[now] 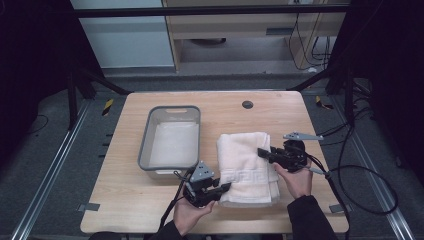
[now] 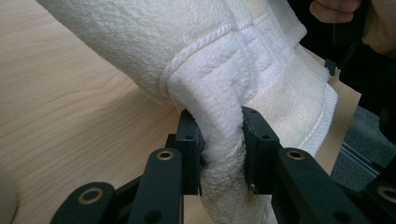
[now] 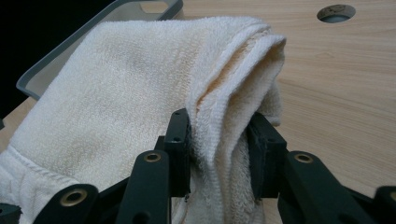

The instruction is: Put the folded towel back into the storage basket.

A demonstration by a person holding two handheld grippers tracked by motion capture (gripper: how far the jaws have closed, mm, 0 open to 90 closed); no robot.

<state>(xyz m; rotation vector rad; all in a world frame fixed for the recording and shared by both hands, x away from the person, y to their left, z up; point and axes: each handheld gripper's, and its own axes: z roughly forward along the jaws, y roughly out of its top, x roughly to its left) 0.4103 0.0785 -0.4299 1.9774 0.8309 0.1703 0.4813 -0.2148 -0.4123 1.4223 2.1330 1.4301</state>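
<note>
The folded cream terry towel (image 1: 246, 167) is lying right of the grey plastic tub (image 1: 172, 137). The left gripper (image 2: 220, 140) is pinching its near-left edge, the right gripper (image 3: 219, 140) its right edge — likely a lift; next, both should be rising together.

Both hands come in from the near edge, each holding a gripper. The left gripper (image 1: 226, 187) has its jaws clamped on cloth; the right gripper (image 1: 261, 152) likewise has cloth pinched between its jaws.
</note>
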